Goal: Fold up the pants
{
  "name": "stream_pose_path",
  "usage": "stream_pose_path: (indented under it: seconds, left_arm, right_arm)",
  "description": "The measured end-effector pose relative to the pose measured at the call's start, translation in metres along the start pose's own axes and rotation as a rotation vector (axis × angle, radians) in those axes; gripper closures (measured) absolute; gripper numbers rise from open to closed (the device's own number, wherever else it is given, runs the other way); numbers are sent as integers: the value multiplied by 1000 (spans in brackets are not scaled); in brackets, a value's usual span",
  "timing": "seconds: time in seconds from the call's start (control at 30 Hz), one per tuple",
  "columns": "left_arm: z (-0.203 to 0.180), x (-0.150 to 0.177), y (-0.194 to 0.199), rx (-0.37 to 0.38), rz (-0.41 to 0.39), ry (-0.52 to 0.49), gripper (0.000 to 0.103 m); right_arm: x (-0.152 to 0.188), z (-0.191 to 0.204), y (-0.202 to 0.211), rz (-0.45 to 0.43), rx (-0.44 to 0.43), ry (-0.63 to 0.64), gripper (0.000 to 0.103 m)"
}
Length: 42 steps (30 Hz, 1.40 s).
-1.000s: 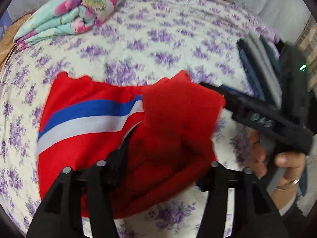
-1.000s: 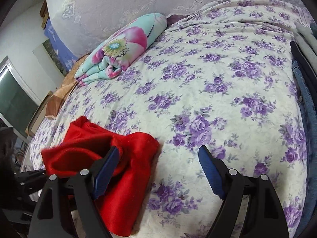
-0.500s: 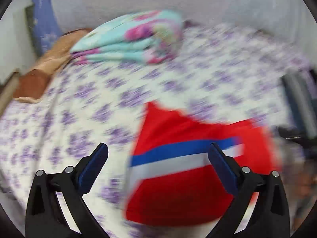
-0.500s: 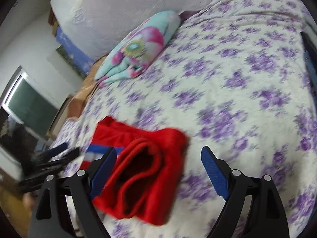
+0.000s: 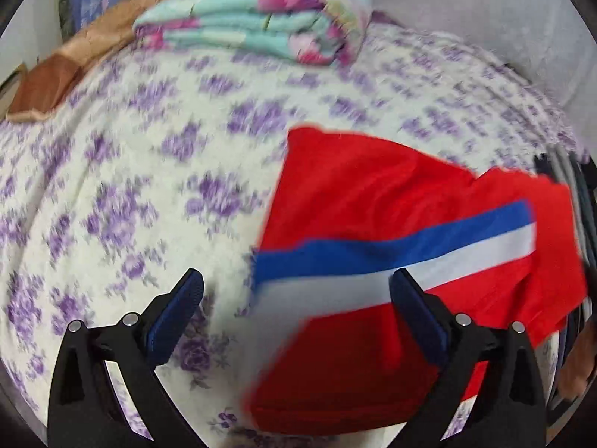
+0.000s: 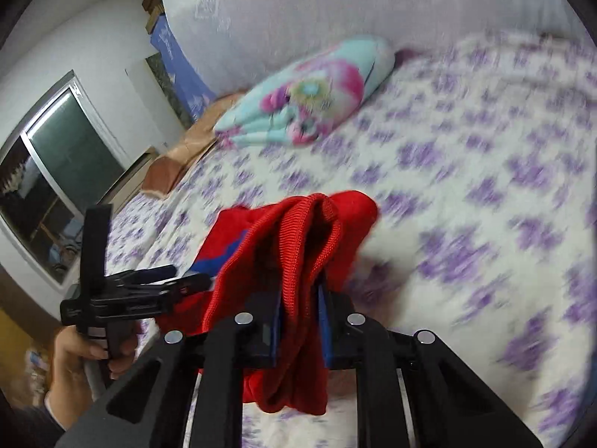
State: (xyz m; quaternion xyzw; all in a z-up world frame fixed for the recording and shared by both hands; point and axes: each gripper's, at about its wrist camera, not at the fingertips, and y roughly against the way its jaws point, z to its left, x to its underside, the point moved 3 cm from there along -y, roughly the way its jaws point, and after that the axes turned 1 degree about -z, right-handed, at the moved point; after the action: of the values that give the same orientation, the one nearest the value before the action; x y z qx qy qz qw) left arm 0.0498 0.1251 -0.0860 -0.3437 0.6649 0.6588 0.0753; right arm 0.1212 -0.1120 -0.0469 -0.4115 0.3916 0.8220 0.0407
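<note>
Red pants (image 5: 373, 194) with a blue and white stripe lie folded on the flowered bedsheet (image 5: 130, 171). My left gripper (image 5: 294, 280) stands wide open above their left edge, one finger over the sheet and the other over the white stripe, with nothing pinched. In the right wrist view the pants' ribbed waistband (image 6: 283, 231) bunches up between my right gripper's (image 6: 300, 298) blue pads, whose jaws are closing on the cloth and pressing it. The left gripper (image 6: 183, 276) shows there too, held by a hand (image 6: 74, 351) at the pants' far end.
A folded floral blanket (image 5: 253, 26) lies at the head of the bed, with a brown cushion (image 5: 56, 74) beside it. Dark folded clothes (image 5: 574, 186) sit at the right edge. A window (image 6: 56, 171) is on the wall beyond the bed.
My right gripper went from wide open to clamped on the red waistband, which now stands raised. My left gripper opened and slid left off the pants' middle to their left edge.
</note>
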Motion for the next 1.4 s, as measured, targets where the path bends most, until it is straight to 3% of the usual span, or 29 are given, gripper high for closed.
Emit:
stream_pose_path:
  seconds: [0.03,0.1,0.13,0.17,0.2,0.3,0.37,0.43,0.57,0.67,0.77,0.83,0.9,0.97,1.03,1.13,1.17,1.3,1.4]
  left_arm:
    - [0,1,-1,-8,2,-10,5]
    - [-4,4,-16,-42,59,-36,4]
    - [-4,8,-26,-52,89,-41,4]
    - [-4,11,-32,-49,98,-35,4]
    - [-2,11,-33,-33,89,-16,4]
    - [3,6,-24,-18,100,11,4]
    - [4,-2,-15,-31,72,-8,5]
    - [5,-9,-11,-31,61,-20,5]
    - [9,-18,-18,15,89,18,5]
    - [5,-17,-21,3,75,21,5]
    - [-8,-21,-16,0,21,-14,5]
    - [-14,-28,-16,-23,3,-35,5]
    - [-15,-37,-18,-43,-6,-24,5]
    - [-13,-44,-20,-45,-18,2,5]
    - [-10,-48,-23,-34,-21,34,5]
    - [-6,-48,-31,-34,-11,59,5]
    - [-4,-48,-36,-37,-2,64,5]
    - [4,-47,-47,-47,21,79,4]
    - [12,-46,-52,-49,26,92,4]
  right_arm:
    - [1,-3,-3,32,35,26,85]
    - [16,-14,-27,181,68,45,67]
    - [22,-19,-38,213,84,32,49]
    - [24,-24,-44,213,114,13,38]
    - [24,-28,-45,206,136,1,36]
    - [15,-25,-30,162,97,10,36]
    - [11,-29,-24,144,79,-13,24]
    - [10,-38,-26,145,70,-57,19]
    - [15,-41,-38,173,44,-107,19]
    - [13,-38,-35,141,65,-107,19]
    - [0,-30,-8,-26,142,-71,19]
    - [-7,-22,7,-113,92,-60,19]
    - [-11,-9,15,-178,27,-36,28]
    - [-13,10,1,-129,-22,11,51]
    - [-11,25,-19,-51,-37,52,61]
    - [-6,31,-52,40,30,64,59]
    - [-4,25,-60,57,60,40,52]
    - [2,8,-62,68,119,58,53]
    - [4,-3,-53,64,113,41,53]
